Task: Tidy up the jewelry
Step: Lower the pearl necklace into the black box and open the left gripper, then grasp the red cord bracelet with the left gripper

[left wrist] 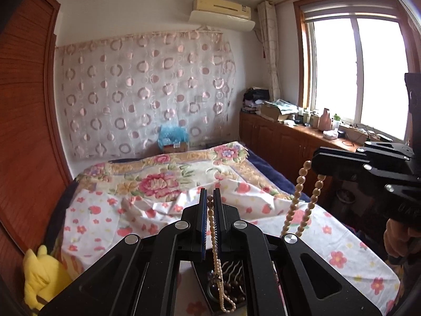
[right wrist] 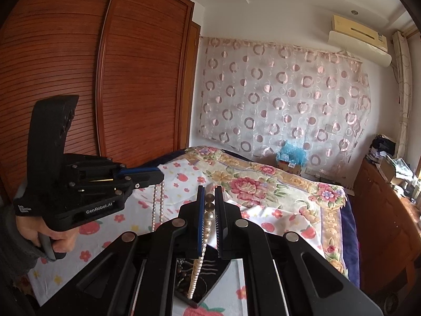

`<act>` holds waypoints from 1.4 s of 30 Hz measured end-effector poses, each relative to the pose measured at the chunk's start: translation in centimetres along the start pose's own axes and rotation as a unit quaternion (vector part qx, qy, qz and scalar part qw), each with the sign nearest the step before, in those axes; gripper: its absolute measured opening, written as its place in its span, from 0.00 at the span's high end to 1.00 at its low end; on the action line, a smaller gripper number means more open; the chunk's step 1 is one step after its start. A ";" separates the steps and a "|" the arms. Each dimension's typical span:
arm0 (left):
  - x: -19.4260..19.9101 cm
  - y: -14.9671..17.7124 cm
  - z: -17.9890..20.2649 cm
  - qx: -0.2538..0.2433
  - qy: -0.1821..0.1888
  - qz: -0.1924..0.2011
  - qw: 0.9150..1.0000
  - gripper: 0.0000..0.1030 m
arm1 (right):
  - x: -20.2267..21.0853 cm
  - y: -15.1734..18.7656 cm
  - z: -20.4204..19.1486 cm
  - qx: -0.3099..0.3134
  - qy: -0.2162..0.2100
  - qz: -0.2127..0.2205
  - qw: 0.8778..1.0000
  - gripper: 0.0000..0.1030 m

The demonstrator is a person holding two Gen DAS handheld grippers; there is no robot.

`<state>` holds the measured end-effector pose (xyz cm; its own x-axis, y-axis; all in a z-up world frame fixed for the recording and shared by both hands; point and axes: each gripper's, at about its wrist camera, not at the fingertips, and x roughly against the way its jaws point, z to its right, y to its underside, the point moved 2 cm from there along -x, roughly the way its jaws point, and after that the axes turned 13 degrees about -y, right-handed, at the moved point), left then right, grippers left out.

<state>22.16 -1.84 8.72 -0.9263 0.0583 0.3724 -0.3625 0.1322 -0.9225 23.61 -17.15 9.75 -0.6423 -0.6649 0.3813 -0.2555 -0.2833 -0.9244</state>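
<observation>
My left gripper is shut on a thin pearl necklace, whose strand hangs down between the fingers toward a dark jewelry tray holding dark beads. In the right wrist view the left gripper is at the left, and the thin pearl necklace dangles from its tip as a double strand. My right gripper is shut on a necklace of larger pale beads that drops toward the tray. In the left wrist view the right gripper is at the right, with the large-bead necklace looping below it.
Both grippers hover above a bed with a floral sheet. A yellow plush toy lies at its left edge, beside a wooden wardrobe. A cluttered wooden cabinet runs under the window. A cardboard box sits at the bed's far end.
</observation>
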 end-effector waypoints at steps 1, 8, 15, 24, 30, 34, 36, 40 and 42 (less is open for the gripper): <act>-0.3 0.0 0.0 -0.001 -0.001 -0.001 1.000 0.96 | -0.2 -0.2 0.1 0.001 0.002 0.002 1.000 0.92; -2.9 1.7 -0.1 0.006 -0.001 -0.031 1.000 0.96 | -2.9 0.9 1.7 -0.012 0.009 -0.022 1.000 0.92; -4.9 4.6 0.6 -0.015 0.006 -0.075 0.997 0.96 | -7.7 5.7 3.4 -0.049 0.006 -0.086 0.995 0.92; -4.7 8.4 1.1 -0.018 0.006 -0.110 0.994 0.79 | -10.5 10.0 3.8 -0.101 -0.017 -0.127 0.987 0.91; -2.7 10.4 1.0 -0.016 0.000 -0.122 0.992 0.78 | -8.1 11.4 2.4 -0.100 -0.010 -0.130 0.986 0.90; -0.7 12.2 1.0 -0.016 -0.002 -0.128 0.992 0.77 | -5.9 13.6 0.7 -0.104 -0.006 -0.134 0.985 0.89; 0.2 13.2 1.3 -0.015 0.002 -0.134 0.991 0.77 | -4.9 14.7 -0.2 -0.107 -0.005 -0.139 0.984 0.87; 2.0 15.2 1.6 -0.017 0.003 -0.145 0.989 0.77 | -2.9 16.9 -1.7 -0.116 0.000 -0.143 0.983 0.83; 3.2 16.1 1.7 -0.014 0.005 -0.148 0.989 0.77 | -1.9 17.8 -2.2 -0.124 0.001 -0.143 0.982 0.83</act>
<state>13.22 -1.17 -5.12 -0.7784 0.0219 0.6273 -0.6153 0.1715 -0.7695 18.69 -19.43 -7.46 -0.5202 -0.5803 0.6267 -0.5939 -0.2815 -0.7536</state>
